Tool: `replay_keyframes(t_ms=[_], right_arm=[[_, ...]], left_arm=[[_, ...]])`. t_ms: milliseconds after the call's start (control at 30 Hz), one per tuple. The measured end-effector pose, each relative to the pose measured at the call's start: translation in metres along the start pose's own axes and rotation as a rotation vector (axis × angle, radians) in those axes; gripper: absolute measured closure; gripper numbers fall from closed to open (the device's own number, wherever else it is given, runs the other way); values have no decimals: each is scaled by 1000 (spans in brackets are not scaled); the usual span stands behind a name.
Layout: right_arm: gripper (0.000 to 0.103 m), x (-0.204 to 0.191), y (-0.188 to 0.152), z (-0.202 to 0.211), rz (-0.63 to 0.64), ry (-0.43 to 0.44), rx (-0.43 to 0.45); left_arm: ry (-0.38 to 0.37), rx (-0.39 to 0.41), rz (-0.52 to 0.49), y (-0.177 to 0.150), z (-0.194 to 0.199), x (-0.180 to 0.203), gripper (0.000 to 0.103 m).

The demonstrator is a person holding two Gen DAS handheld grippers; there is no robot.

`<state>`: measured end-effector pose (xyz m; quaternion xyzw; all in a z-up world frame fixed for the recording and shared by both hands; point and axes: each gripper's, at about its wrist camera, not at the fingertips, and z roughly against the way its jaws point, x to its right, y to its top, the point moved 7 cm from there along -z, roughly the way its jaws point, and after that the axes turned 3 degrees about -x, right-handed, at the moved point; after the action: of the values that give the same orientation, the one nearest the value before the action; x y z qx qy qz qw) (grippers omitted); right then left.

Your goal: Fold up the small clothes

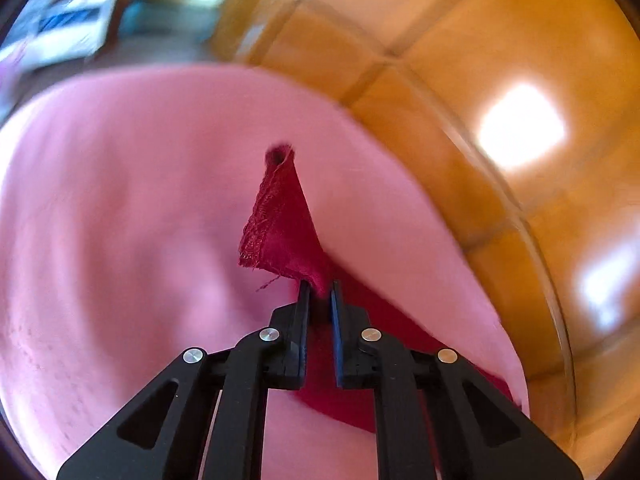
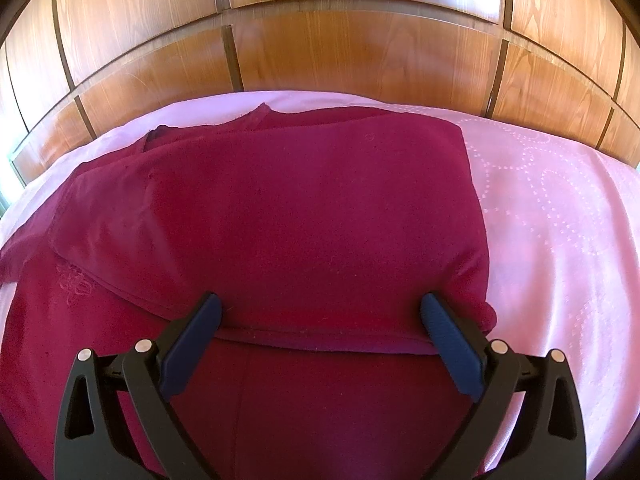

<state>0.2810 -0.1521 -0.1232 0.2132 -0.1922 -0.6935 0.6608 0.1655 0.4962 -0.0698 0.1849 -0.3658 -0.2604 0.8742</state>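
The left gripper [image 1: 319,289] has its jaws nearly together, clamped on a corner of the dark red garment [image 1: 280,224], which rises from the fingers in a lace-edged peak above the pink bedsheet [image 1: 120,200]; that view is blurred. The right gripper [image 2: 320,312] holds its jaws wide apart, the fingertips [image 2: 434,312] resting at the near edge of a folded layer of the garment [image 2: 300,208], gripping nothing. The garment lies spread on the dotted-pattern pink sheet [image 2: 560,220], with glossy wooden panels [image 2: 340,48] behind it.
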Motion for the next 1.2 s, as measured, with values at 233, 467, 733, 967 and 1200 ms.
replay_keyframes(t_ms=[233,467,733,967,1200], right_arm=[[3,0,0,0,0,4,1],[3,1,0,0,-5,12,4],[3,1,-2,3,-12,17,6],[9,-13,13,21,-4,35,4],[24,-139,21,45,52,591,-185]], left_arm=[[-186,-34,-306,-70,27,132,95],[-248,-185,-515,-176,4,217,93],[-239,-236,-611,-247,24,210,57],[-221,-272,-715,-297,39,175,57],[-238,-265,-707,-302,32,168,57]])
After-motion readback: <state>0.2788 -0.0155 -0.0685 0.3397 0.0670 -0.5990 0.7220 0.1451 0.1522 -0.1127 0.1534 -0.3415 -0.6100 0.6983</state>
